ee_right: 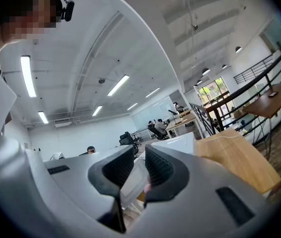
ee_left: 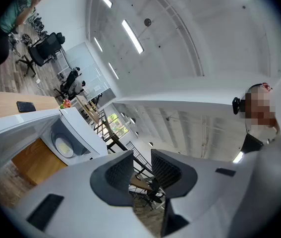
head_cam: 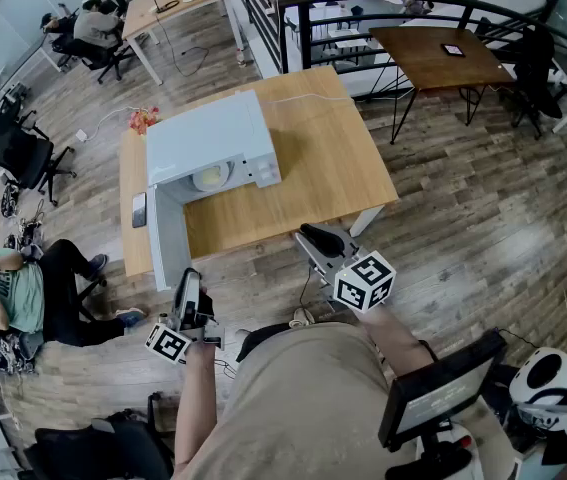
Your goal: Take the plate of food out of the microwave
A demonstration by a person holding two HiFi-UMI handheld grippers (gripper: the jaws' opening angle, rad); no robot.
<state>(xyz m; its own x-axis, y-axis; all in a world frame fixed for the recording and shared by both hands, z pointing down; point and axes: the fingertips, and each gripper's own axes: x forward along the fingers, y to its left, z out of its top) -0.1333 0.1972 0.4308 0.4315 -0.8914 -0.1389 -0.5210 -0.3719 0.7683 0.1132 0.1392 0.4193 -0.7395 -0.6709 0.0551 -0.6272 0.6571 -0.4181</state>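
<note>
While both grippers hang off the near edge of the table point(head_cam: 333, 168), the plate of food point(head_cam: 211, 177) sits on the floor of the microwave point(head_cam: 213, 138), well apart from either of them.

Left gripper point(head_cam: 189, 276): jaws released and wide, nothing between the pads. In its own view the left gripper point(ee_left: 141, 168) shows only distant railing and floor through the gap; the plate point(ee_left: 64, 146) lies off to the left inside the white cavity.

Right gripper point(head_cam: 313, 234): jaws a narrow gap apart, gripping nothing. In the right gripper view point(ee_right: 139, 165) the microwave point(ee_right: 177, 144) stands beyond the pads.

Surroundings:
- 1 microwave door point(head_cam: 168, 238), swung fully open on the left of the opening and reaching out past the table edge toward my left gripper. It stands nearest that gripper.
- 1 dark phone point(head_cam: 139, 210) flat on the table just left of the door hinge.
- 1 small red object point(head_cam: 144, 119) at the far left corner of the table, behind the microwave.
- 1 seated person point(head_cam: 8, 293) on the floor side to the left, well apart from the table.
- 1 second wooden table point(head_cam: 433, 53) beyond a black railing.
</note>
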